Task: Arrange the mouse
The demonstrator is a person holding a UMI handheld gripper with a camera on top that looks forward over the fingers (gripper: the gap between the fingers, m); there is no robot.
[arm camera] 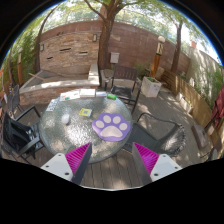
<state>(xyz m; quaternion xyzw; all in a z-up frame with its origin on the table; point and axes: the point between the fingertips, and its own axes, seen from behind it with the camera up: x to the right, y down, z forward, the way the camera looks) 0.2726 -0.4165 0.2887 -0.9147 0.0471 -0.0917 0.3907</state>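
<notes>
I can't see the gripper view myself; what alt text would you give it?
A gripper hangs open above a round glass table on a wooden patio deck, its two pink-padded fingers spread apart and holding nothing. A purple paw-print mat lies on the table just ahead of the fingers. Dark chairs ring the table, with a brick wall and trees beyond.

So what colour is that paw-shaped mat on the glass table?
Purple paw-shaped mat with white pads, seen in the gripper view.

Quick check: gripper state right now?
Gripper: open, holding nothing; the paw-print pad on the glass table lies beyond the fingers.
</notes>
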